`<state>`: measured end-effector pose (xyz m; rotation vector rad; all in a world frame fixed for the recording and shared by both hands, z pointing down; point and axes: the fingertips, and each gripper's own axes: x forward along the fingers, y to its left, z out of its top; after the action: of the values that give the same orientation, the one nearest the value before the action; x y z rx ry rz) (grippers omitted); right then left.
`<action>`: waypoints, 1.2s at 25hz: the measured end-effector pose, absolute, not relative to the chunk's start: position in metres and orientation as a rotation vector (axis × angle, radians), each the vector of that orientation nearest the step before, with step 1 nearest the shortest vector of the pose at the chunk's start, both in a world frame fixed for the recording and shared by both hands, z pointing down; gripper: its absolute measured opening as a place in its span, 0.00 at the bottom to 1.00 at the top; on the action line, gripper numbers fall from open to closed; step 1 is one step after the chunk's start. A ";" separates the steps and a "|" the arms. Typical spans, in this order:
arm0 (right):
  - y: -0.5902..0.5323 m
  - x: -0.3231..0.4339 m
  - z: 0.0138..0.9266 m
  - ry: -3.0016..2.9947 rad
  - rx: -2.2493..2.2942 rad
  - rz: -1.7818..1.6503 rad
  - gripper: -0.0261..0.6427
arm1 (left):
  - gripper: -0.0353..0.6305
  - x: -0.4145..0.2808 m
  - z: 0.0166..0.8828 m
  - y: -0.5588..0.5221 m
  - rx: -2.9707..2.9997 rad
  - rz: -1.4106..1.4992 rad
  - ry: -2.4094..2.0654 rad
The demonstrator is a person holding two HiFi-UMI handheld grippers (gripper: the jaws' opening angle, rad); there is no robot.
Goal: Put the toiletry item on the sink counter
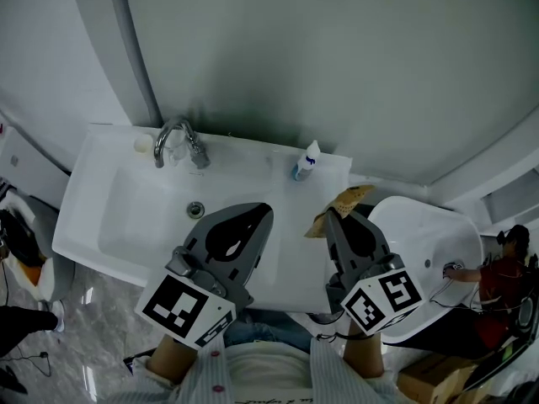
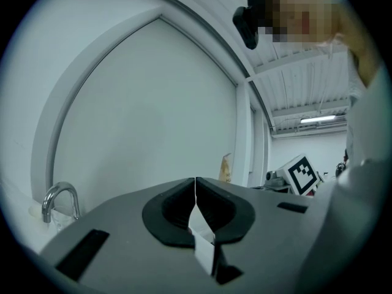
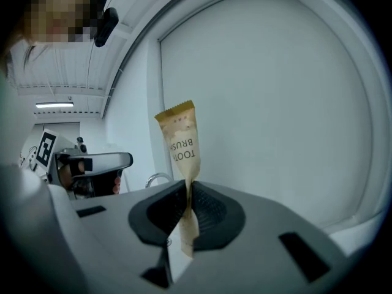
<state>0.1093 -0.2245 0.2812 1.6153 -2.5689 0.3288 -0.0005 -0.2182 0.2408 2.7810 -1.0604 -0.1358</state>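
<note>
Over sink counter (image 1: 253, 158), four o'clock of faucet (image 1: 178, 140): toothbrush packet (image 1: 341, 204), pinched at lower end by right gripper (image 1: 331, 215). Nine o'clock of it: left gripper (image 1: 268, 211), clenched, nothing held.

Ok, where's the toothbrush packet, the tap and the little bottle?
toothbrush packet (image 3: 181, 141): right gripper view, on the printed upper part.
tap (image 1: 173, 124): head view, on the top of the curved spout.
little bottle (image 1: 310, 158): head view, on its white body.
</note>
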 end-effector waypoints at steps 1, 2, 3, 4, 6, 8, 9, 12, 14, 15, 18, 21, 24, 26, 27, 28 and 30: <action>-0.226 0.110 0.283 -2.564 1.616 0.334 0.09 | 0.08 0.000 0.243 -0.219 2.781 -0.128 -1.057; -0.227 0.110 0.284 -2.559 1.616 0.340 0.09 | 0.08 0.001 0.245 -0.219 2.779 -0.120 -1.054; -0.228 0.110 0.286 -2.555 1.616 0.345 0.09 | 0.08 0.002 0.248 -0.220 2.778 -0.112 -1.052; -0.230 0.110 0.288 -2.552 1.615 0.351 0.09 | 0.08 0.003 0.251 -0.221 2.777 -0.104 -1.051; -0.233 0.112 0.294 -2.545 1.613 0.369 0.09 | 0.08 0.006 0.257 -0.223 2.776 -0.085 -1.053; -0.238 0.114 0.301 -2.534 1.606 0.394 0.09 | 0.08 0.009 0.264 -0.225 2.773 -0.064 -1.058; -0.240 0.115 0.305 -2.527 1.603 0.408 0.09 | 0.08 0.010 0.267 -0.227 2.771 -0.055 -1.062; -0.247 0.120 0.320 -2.501 1.599 0.459 0.09 | 0.08 0.012 0.276 -0.232 2.759 -0.040 -1.062; -0.251 0.124 0.333 -2.476 1.596 0.489 0.09 | 0.08 0.013 0.284 -0.234 2.742 -0.034 -1.054; -0.253 0.126 0.340 -2.459 1.594 0.503 0.09 | 0.08 0.014 0.288 -0.235 2.735 -0.031 -1.054; -0.257 0.133 0.361 -2.407 1.590 0.553 0.09 | 0.08 0.015 0.296 -0.237 2.723 -0.023 -1.059; -0.260 0.140 0.383 -2.346 1.591 0.611 0.09 | 0.08 0.017 0.304 -0.238 2.714 -0.008 -1.059; -0.263 0.148 0.408 -2.290 1.587 0.673 0.09 | 0.08 0.018 0.314 -0.238 2.699 0.005 -1.062; -0.266 0.152 0.425 -2.254 1.577 0.713 0.09 | 0.08 0.018 0.320 -0.239 2.684 0.009 -1.070; -0.267 0.154 0.433 -2.237 1.571 0.733 0.09 | 0.08 0.018 0.323 -0.239 2.675 0.011 -1.075; -0.269 0.156 0.442 -2.220 1.565 0.753 0.09 | 0.08 0.018 0.325 -0.240 2.668 0.012 -1.079; -0.271 0.159 0.458 -2.189 1.549 0.790 0.09 | 0.08 0.017 0.329 -0.240 2.656 0.018 -1.090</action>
<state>0.1594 -0.2710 0.4578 1.5489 -2.1888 0.7903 0.0169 -0.2397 0.3294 2.6556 -1.0904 0.0177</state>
